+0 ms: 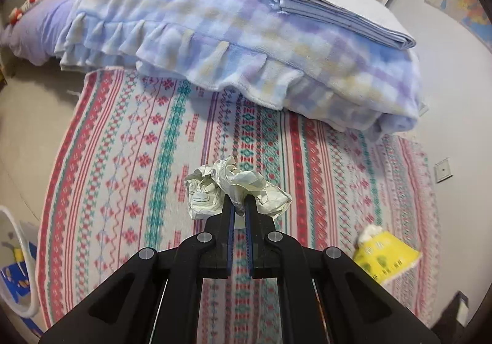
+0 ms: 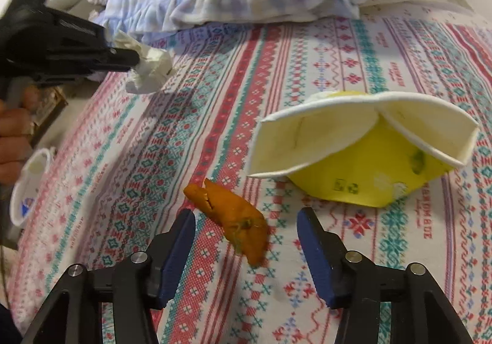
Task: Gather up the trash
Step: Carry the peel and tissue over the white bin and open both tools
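Observation:
My left gripper [image 1: 240, 205] is shut on a crumpled ball of white paper [image 1: 212, 190], held just above the patterned bedspread [image 1: 138, 159]. In the right wrist view the same paper ball [image 2: 152, 65] sticks out from the left gripper [image 2: 135, 61] at the upper left, a hand gripping its handle. My right gripper [image 2: 246, 221] is open low over the bedspread [image 2: 384, 51], its fingers either side of an orange peel [image 2: 233, 218]. A flattened yellow paper cup [image 2: 359, 153] lies just beyond, to the right; the yellow cup [image 1: 384, 254] also shows at the lower right of the left view.
A folded checked blanket [image 1: 230, 24] with a grey sheet [image 1: 332, 2] on top lies at the far end of the bed. A white bag [image 2: 27, 181] sits off the bed's left edge, seen too as the bag [image 1: 18, 254]. A wall [image 1: 455, 98] runs along the right.

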The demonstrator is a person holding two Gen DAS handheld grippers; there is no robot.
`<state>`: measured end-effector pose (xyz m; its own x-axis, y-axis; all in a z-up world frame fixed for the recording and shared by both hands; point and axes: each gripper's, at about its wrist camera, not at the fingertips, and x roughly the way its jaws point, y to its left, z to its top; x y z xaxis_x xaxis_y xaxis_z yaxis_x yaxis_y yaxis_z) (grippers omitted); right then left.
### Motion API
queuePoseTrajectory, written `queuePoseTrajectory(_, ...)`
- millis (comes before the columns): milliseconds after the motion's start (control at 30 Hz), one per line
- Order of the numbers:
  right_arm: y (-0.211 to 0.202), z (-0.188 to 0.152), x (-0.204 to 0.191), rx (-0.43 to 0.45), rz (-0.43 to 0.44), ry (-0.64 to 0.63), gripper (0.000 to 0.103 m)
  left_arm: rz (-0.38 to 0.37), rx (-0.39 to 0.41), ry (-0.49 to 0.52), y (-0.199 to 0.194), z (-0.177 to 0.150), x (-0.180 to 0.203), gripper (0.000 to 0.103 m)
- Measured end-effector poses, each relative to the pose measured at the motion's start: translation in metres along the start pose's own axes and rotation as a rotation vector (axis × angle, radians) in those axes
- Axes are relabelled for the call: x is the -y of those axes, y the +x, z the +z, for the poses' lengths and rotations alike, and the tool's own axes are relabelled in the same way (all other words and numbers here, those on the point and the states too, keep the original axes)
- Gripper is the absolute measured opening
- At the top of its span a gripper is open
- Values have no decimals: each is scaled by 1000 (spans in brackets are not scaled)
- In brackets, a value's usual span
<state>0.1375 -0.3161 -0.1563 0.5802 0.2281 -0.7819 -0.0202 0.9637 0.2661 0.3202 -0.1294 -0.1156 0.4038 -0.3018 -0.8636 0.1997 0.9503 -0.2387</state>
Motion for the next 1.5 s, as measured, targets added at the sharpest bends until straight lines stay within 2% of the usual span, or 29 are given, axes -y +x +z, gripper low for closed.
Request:
queuePoseTrajectory(67, 4, 1, -5, -3, -27, -23, 61, -12, -10, -3, -6, -6, 0, 6)
queuePoseTrajectory(167, 10, 1, -11, -5, -67, -39, 68, 0, -2, 2, -17, -14, -1, 6)
queuePoseTrajectory(333, 24, -3, -20, -30, -94, -92, 68, 7, 15, 12, -33, -24, -8, 6)
queuePoseTrajectory(367, 26, -4, -20, -34, -101, -94, 64, 13, 19, 18, -36, -26, -9, 6)
queuePoseTrajectory(400, 25, -5, -20, -18, -123, -102, 36, 20, 24, 26, -40, -29, -8, 6)
queuePoseTrajectory(433, 26, -4, -20, -27, -126, -103, 22, 30, 30, 37, -43, -32, -8, 6)
queuePoseTrajectory(600, 12, 3, -24, -6, -121, -68, 19, 24, 26, 48, -56, -46, -13, 6)
queuePoseTrajectory(767, -5, 11, -44, 18, -104, -66, 19, 19, 50, 59, -88, -60, -23, 6)
queuePoseTrajectory(1067, -29, 17, -102, 39, -43, -83, 19, 40, 106, 44, -151, -95, -55, 6)
queuePoseTrajectory(1233, -38, 18, -142, 51, -15, -126, 20, 85, 156, 53, -187, -122, -75, 6)
queuePoseTrajectory(1500, -35, 12, -192, 44, 20, -182, 20, 121, 199, 27, -222, -151, -111, 6)
